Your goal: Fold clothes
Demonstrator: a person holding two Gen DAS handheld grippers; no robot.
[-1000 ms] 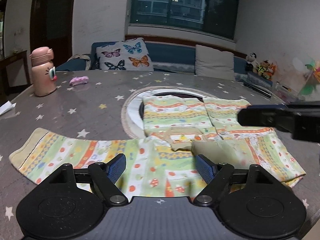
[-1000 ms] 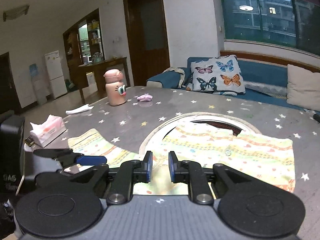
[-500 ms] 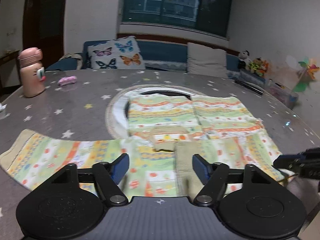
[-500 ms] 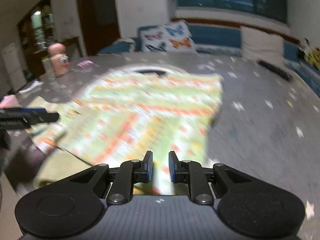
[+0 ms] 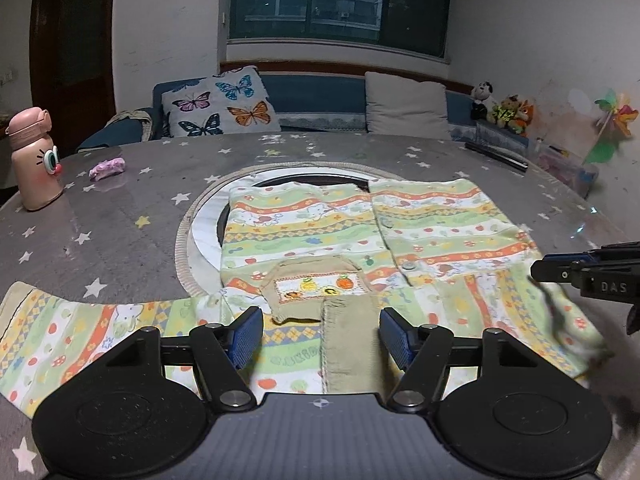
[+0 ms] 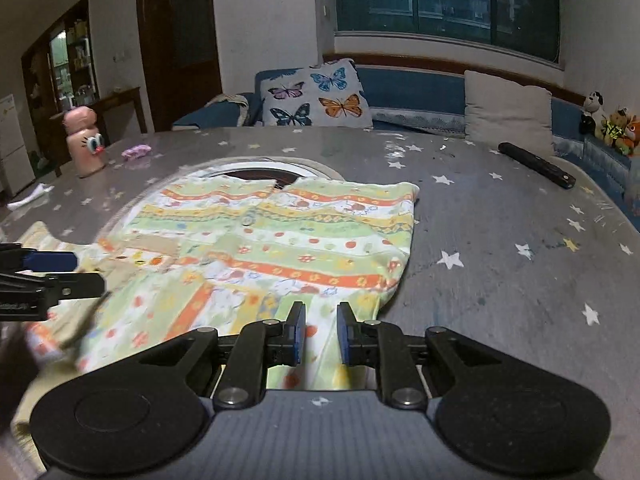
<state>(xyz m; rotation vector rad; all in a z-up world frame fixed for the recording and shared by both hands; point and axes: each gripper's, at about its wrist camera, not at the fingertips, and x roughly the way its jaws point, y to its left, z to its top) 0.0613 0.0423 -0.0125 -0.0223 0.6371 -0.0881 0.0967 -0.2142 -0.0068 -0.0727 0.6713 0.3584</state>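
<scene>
Left claw (image 5: 320, 334): angled down over the near edge of the garment; its blue pads stand spread, with the tan collar band and printed cloth lying between them, not pressed.
Right claw (image 6: 320, 334): angled down at the near right part of the garment; its pads are drawn close with a narrow gap, and cloth shows in that gap; whether they pinch it cannot be told.
Garment (image 5: 360, 232): a child's top in green, orange and yellow stripes, spread flat on the surface, its far edge over a round inset ring; one sleeve stretches out to the left, and the right side near the right claw looks rumpled and blurred.
Surface (image 6: 500, 240): grey with white and yellow stars.
Pink bottle (image 5: 34, 160): upright, far left, well apart from the garment.
Pink wad (image 5: 107, 168): beside the bottle.
Black bar (image 6: 536, 165): lying at the far right.
Butterfly cushion (image 5: 220, 104): on the blue sofa behind.
</scene>
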